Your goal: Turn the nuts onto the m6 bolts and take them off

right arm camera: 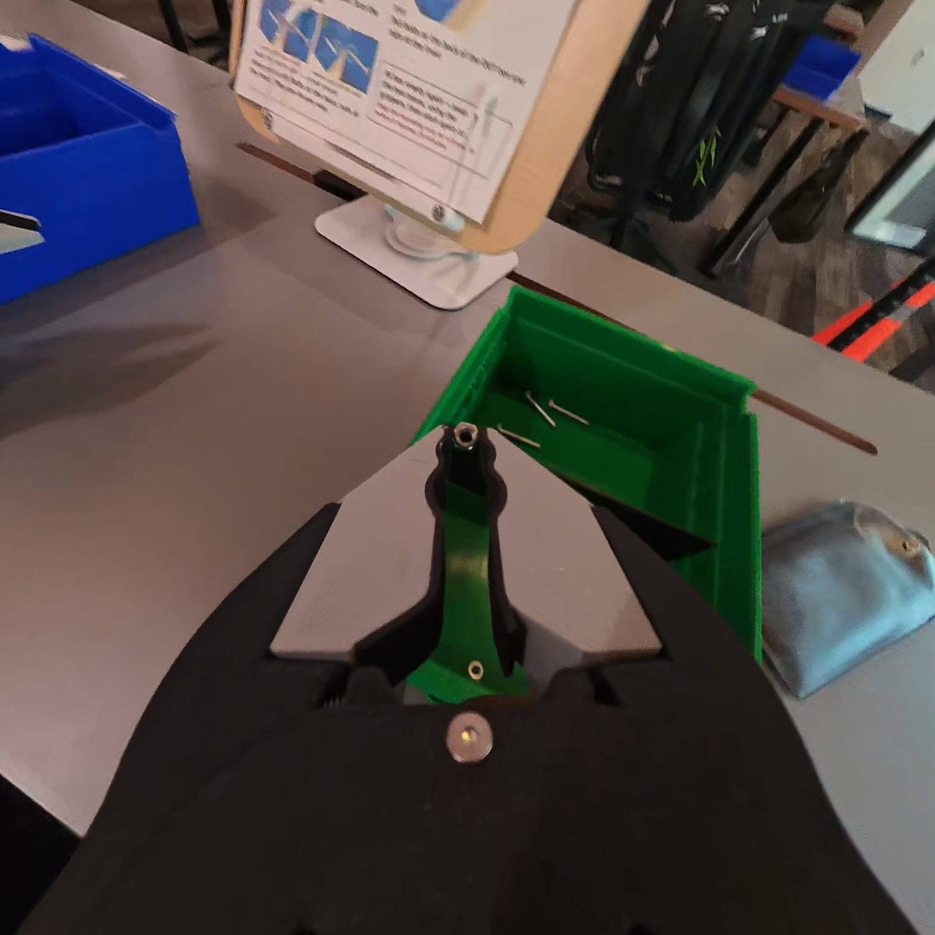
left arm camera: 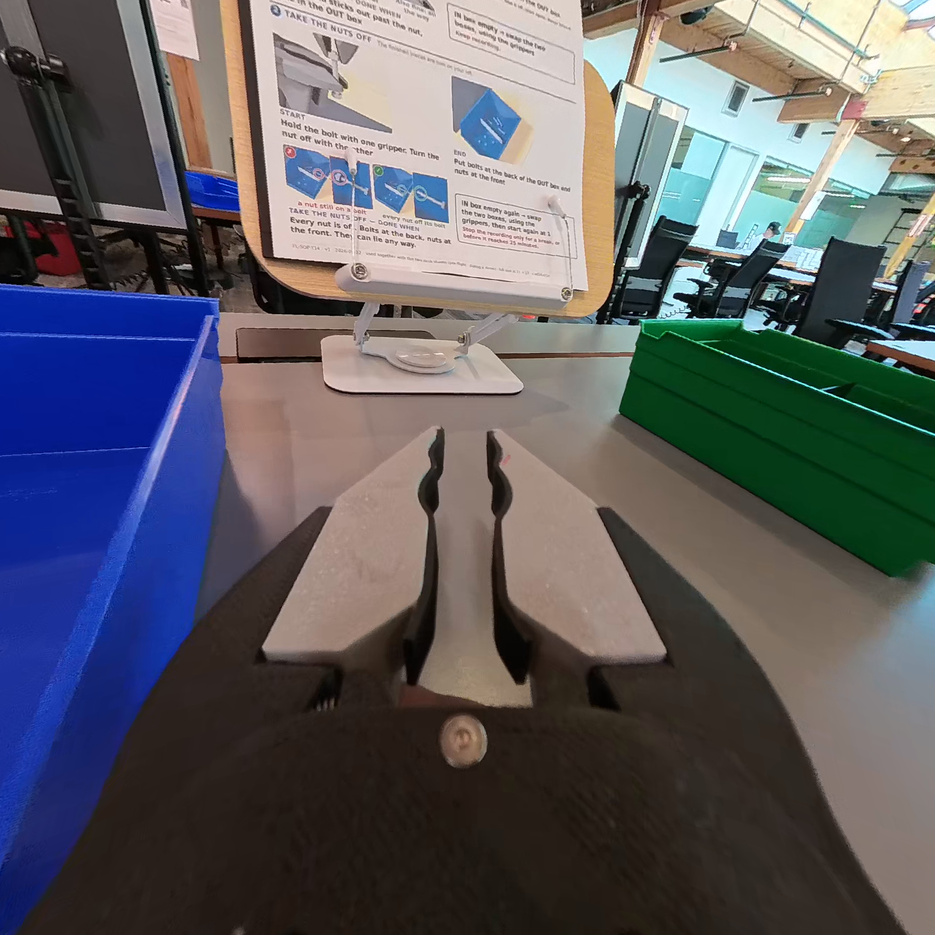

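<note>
My right gripper [right arm camera: 464, 439] is shut on a small silver nut [right arm camera: 464, 436] at its fingertips, held above the green box [right arm camera: 728, 506]. Three thin bolts [right arm camera: 539, 408] lie at the far end of the green box. Another nut [right arm camera: 475, 669] lies in the near part of the box, seen between the fingers. My left gripper [left arm camera: 465, 437] is open and empty, low over the grey table [left arm camera: 708, 582], between the blue box [left arm camera: 101, 455] and the green box [left arm camera: 779, 430]. The tip of the left gripper [right arm camera: 20, 232] shows at the left edge of the right wrist view.
An instruction sheet on a wooden stand with a white base [left arm camera: 422, 374] stands at the back middle of the table; it also shows in the right wrist view [right arm camera: 420, 253]. A grey cloth pouch [right arm camera: 845, 587] lies right of the green box. Chairs and desks stand beyond the table. The grippers' ends are close to 35 centimetres from one another.
</note>
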The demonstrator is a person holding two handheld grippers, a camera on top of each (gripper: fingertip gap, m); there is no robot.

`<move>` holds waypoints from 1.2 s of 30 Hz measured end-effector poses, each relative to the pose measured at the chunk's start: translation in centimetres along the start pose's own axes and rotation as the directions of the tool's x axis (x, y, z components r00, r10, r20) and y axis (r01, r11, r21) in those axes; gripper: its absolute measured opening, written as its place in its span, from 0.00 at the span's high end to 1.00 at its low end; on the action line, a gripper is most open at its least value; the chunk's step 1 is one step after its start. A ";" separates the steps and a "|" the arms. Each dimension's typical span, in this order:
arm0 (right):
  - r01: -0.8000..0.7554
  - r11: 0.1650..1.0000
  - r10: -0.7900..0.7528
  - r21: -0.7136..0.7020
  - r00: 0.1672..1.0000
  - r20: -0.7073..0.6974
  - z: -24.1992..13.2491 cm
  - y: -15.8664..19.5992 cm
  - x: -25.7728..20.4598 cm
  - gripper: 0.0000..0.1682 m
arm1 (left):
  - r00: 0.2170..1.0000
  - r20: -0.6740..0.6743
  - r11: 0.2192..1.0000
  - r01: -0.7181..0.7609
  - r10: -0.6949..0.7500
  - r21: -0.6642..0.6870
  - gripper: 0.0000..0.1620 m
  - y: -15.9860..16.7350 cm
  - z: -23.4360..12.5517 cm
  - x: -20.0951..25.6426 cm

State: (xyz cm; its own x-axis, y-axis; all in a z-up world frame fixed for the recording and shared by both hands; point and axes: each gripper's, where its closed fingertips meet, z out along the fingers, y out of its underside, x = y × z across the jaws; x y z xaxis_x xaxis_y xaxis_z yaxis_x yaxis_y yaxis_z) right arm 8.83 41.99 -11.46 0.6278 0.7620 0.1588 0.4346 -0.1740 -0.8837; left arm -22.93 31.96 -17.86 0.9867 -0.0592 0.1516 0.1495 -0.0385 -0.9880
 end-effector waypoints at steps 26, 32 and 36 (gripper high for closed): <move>-0.104 0.981 0.102 -0.161 0.995 -0.018 0.9 8.9 2.9 0.95 | 0.991 -0.005 0.991 -0.131 0.131 -0.008 0.91 0.5 0.3 1.1; -0.081 0.970 0.086 -0.228 0.996 0.011 1.7 10.2 2.1 0.95 | 0.991 -0.006 0.991 -0.133 0.133 -0.011 0.91 0.5 0.4 1.2; -0.081 0.965 0.088 -0.249 0.996 0.019 2.1 10.8 1.8 0.95 | 0.992 -0.004 0.992 -0.126 0.126 -0.007 0.91 0.5 0.4 1.1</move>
State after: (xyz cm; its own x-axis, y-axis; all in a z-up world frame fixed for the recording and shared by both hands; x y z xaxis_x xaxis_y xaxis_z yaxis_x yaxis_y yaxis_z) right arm 13.32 42.84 -21.63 0.6515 0.7553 0.0716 0.5292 -0.3847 -0.7563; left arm -21.79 32.23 -18.19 0.9974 -0.0673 0.0259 0.0234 -0.0377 -0.9990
